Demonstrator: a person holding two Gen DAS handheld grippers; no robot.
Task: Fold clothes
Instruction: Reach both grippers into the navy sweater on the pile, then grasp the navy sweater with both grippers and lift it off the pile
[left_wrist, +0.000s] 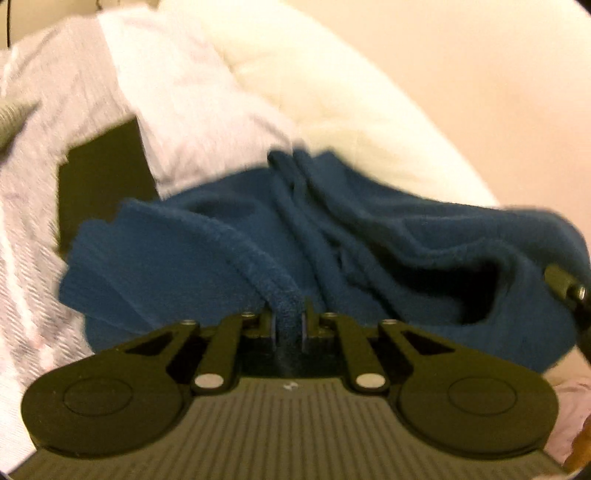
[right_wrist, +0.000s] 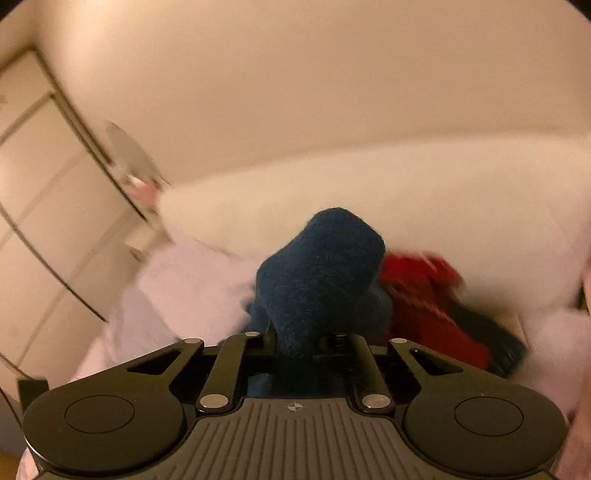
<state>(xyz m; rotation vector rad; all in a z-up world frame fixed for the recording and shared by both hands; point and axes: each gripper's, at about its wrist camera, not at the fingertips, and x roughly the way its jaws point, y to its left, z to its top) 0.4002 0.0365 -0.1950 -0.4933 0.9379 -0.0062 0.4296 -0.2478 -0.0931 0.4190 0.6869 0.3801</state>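
Observation:
A dark blue fleece garment (left_wrist: 369, 236) lies crumpled across the middle of the left wrist view. My left gripper (left_wrist: 288, 325) is shut on a thick rolled hem of it, which runs up out of the jaws. In the right wrist view a bunched fold of the same blue garment (right_wrist: 321, 273) rises out of my right gripper (right_wrist: 295, 341), which is shut on it and hidden in part by the cloth. The other gripper's black tip (left_wrist: 565, 288) shows at the right edge of the left wrist view, by the garment's far end.
A white patterned bedsheet (left_wrist: 44, 192) and a cream pillow (left_wrist: 332, 96) lie behind the garment. A red cloth (right_wrist: 428, 291) and a dark item (right_wrist: 506, 350) lie to the right. A cream pillow (right_wrist: 406, 206) and a white cupboard (right_wrist: 40, 177) stand beyond.

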